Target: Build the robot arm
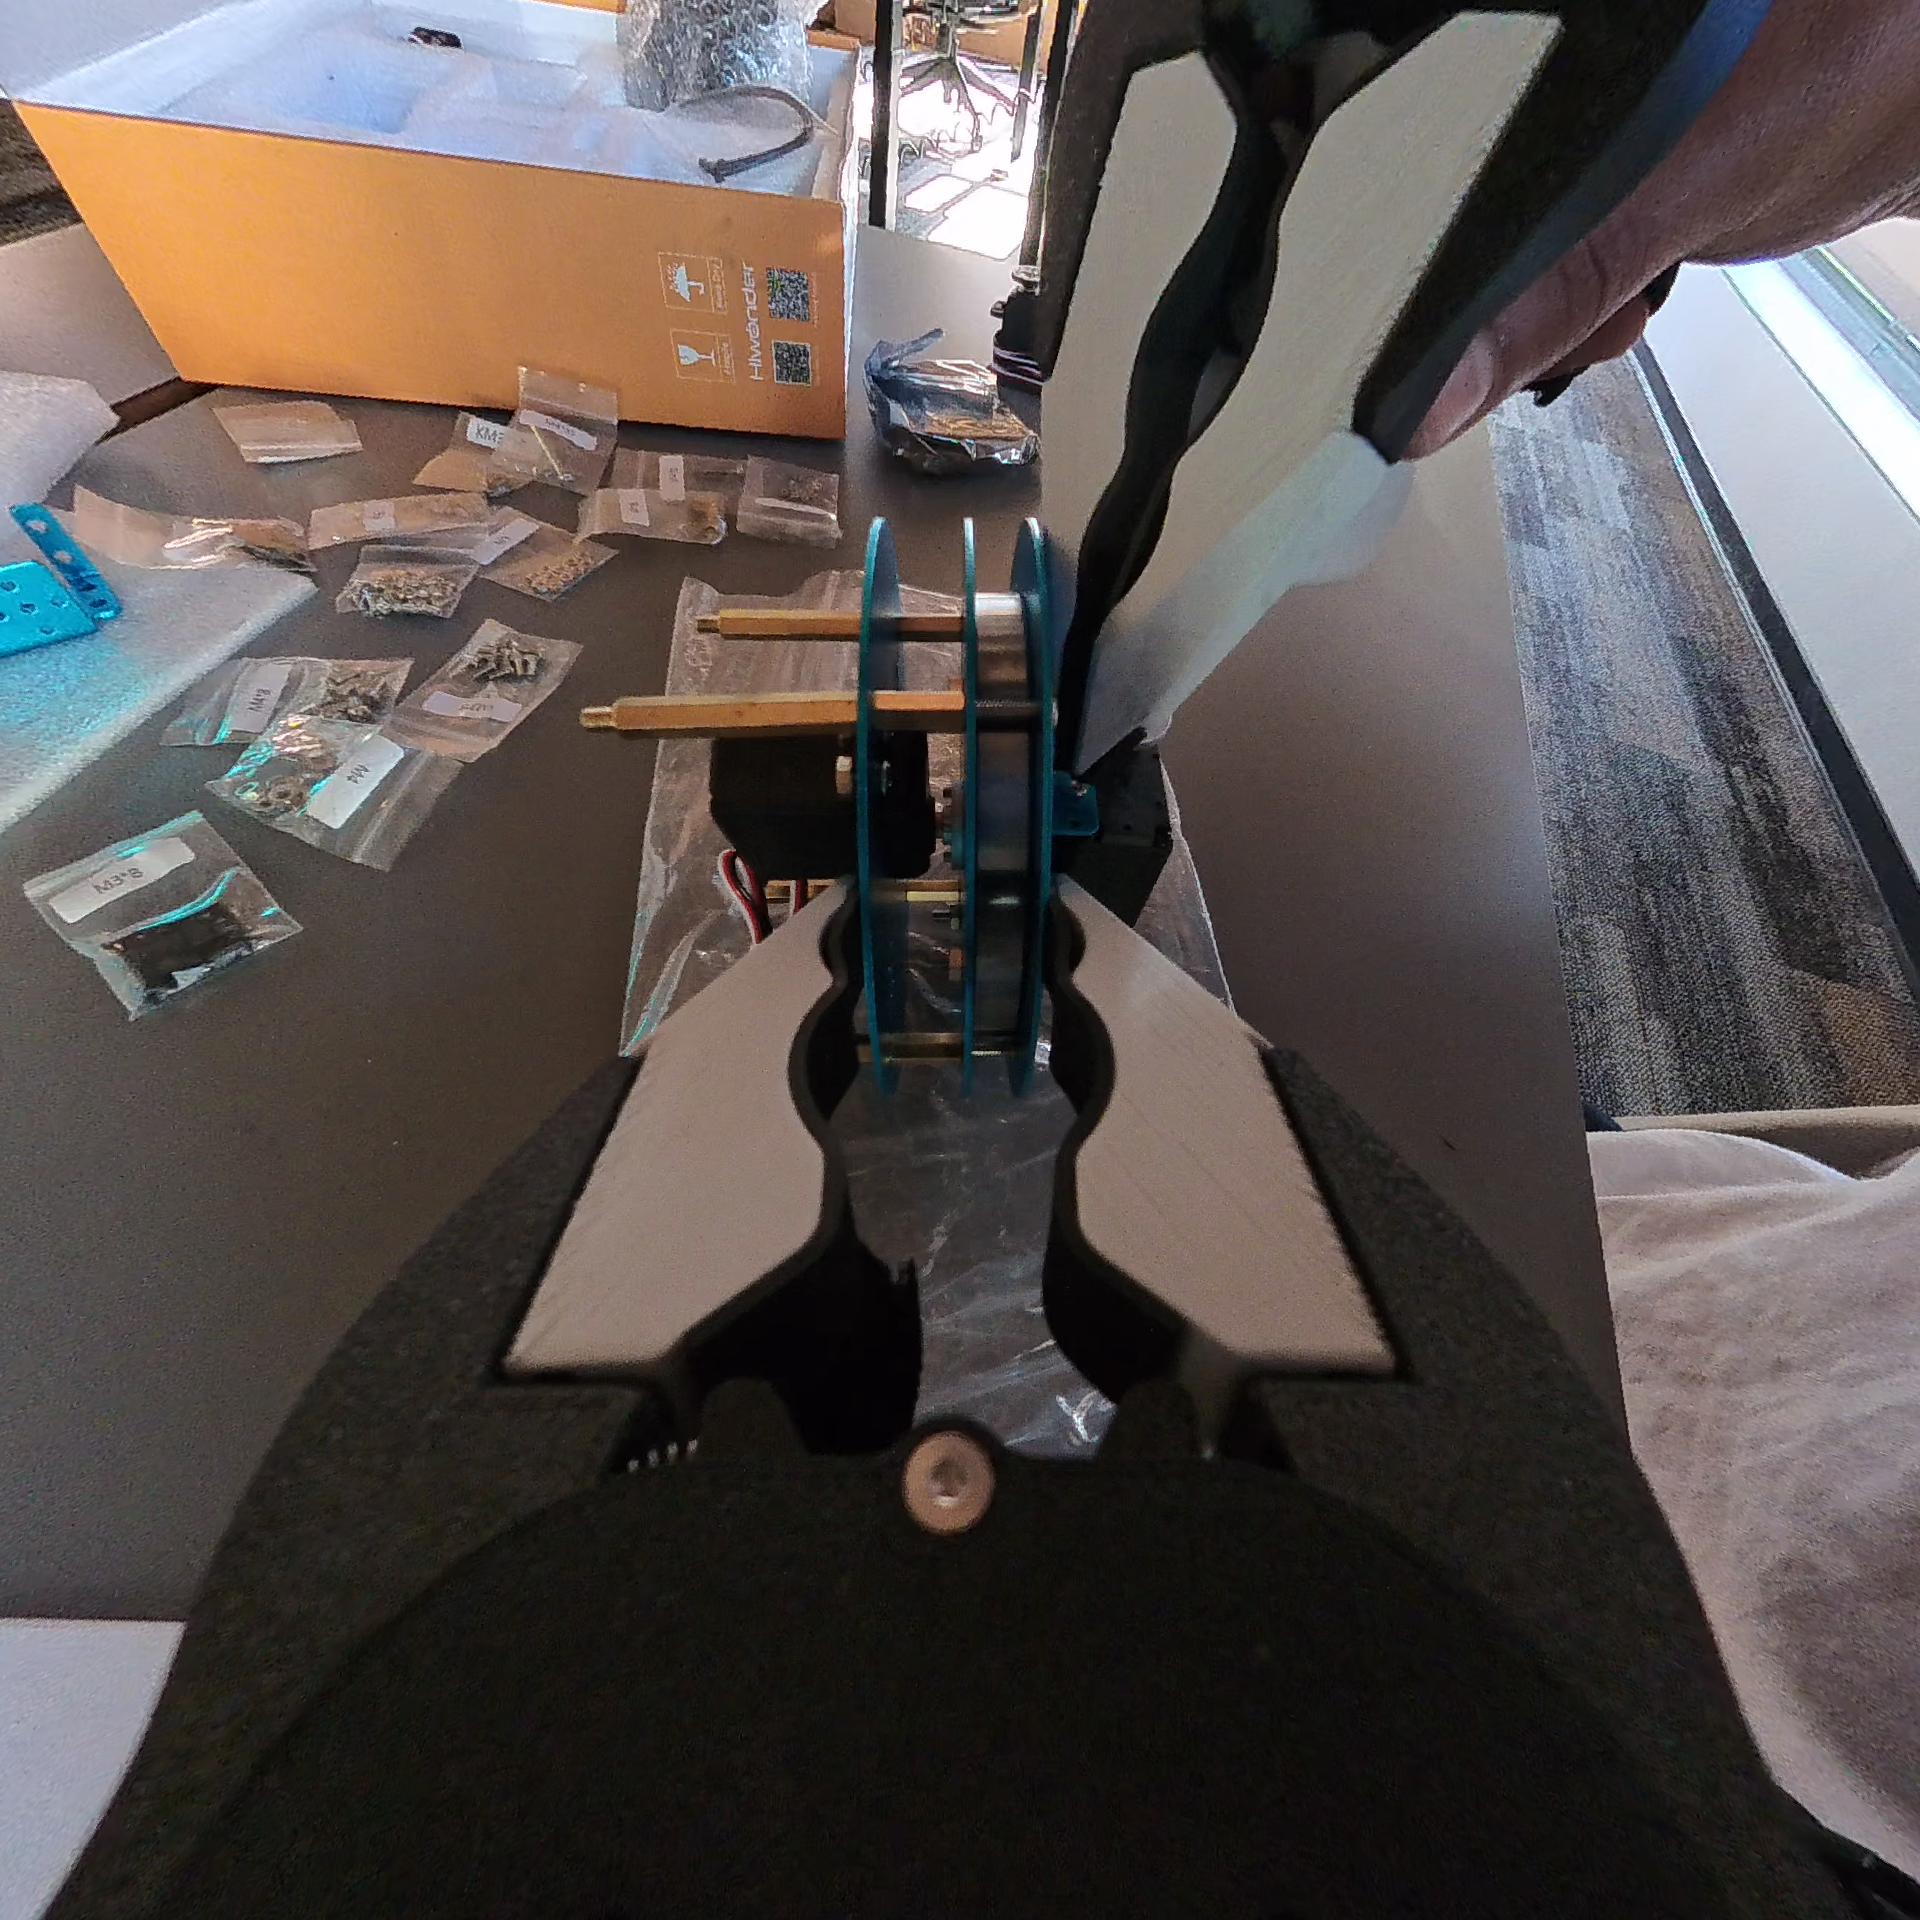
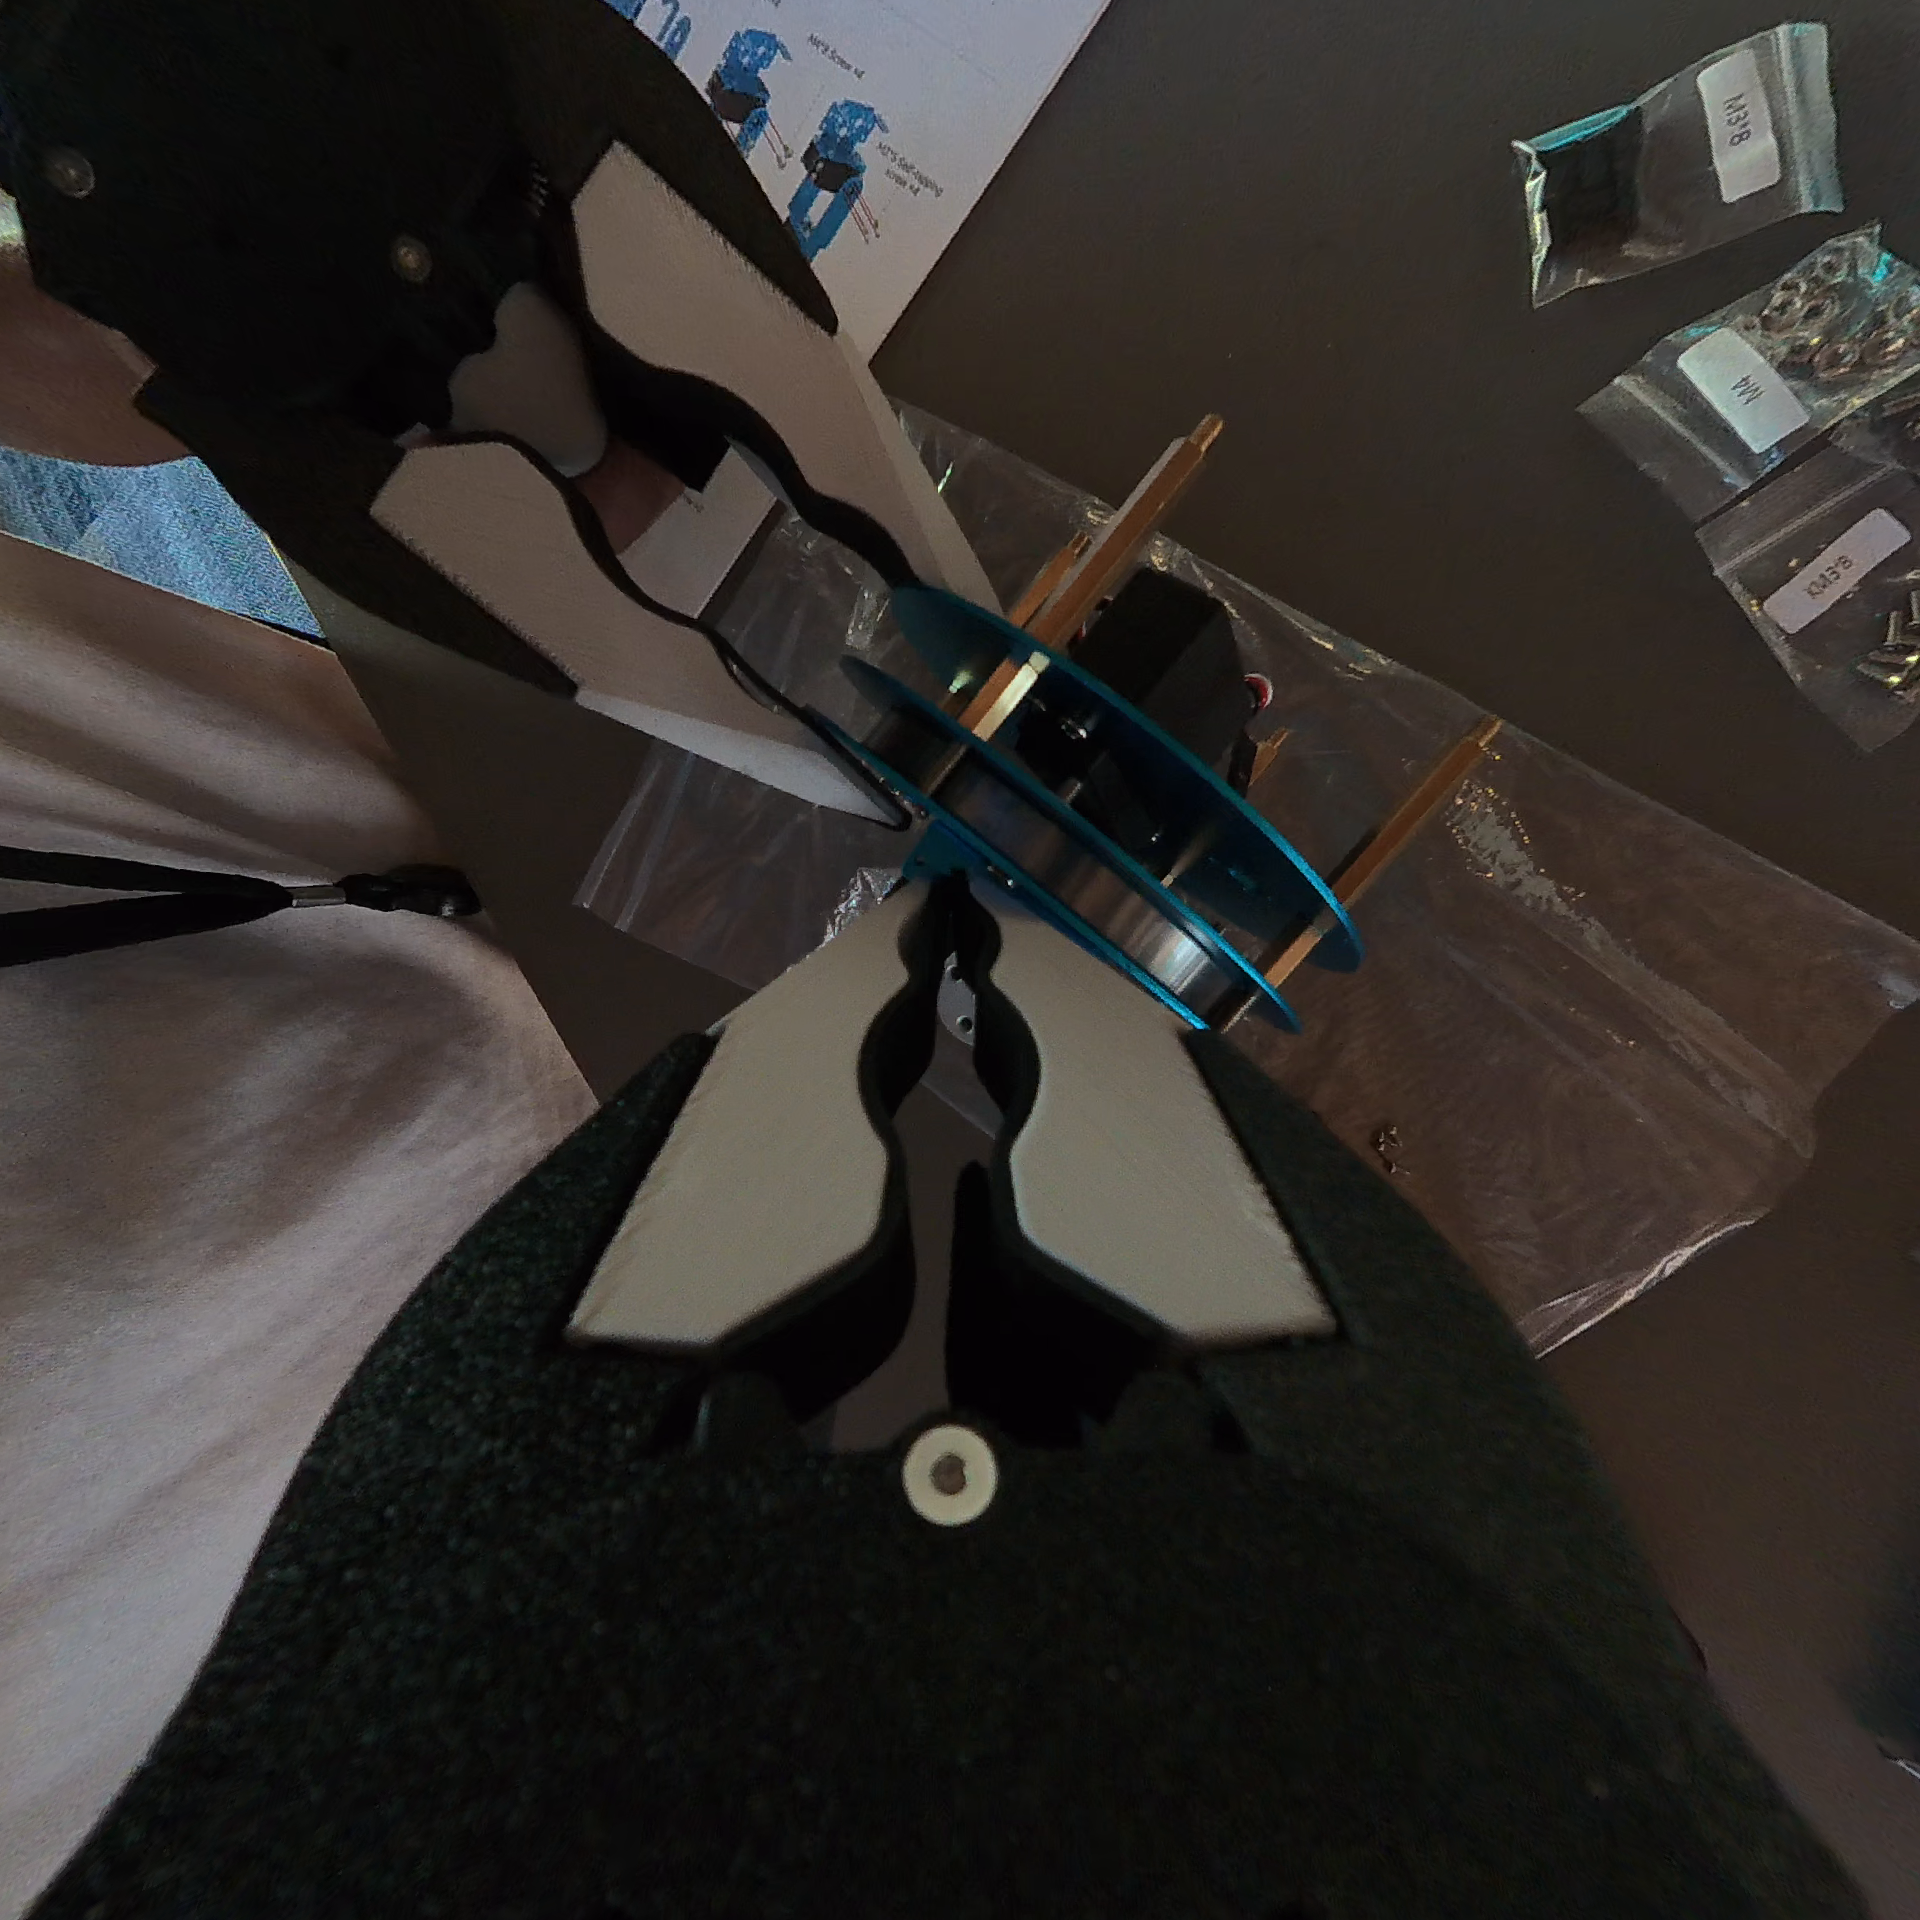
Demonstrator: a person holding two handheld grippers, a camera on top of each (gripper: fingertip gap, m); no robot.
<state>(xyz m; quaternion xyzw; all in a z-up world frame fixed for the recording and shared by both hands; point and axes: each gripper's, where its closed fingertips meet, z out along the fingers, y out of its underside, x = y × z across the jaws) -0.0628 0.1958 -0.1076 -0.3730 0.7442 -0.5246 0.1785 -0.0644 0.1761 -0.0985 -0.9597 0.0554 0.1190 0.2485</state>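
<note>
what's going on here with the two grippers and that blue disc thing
A person holds a gripper in each hand over a dark table. The left gripper is clamped across the blue disc assembly, a stack of round plates on brass standoffs lying on its side on a clear plastic bag. The right gripper is pinched on a small blue bracket at the stack's end. Small screw bags lie nearby.

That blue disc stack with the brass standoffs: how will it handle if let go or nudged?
The disc assembly looks rigid: metal plates on brass standoffs. It stands on its round edges, clamped by the left tool, so it would probably roll or tip. The black servo likely makes it lopsided.
</note>
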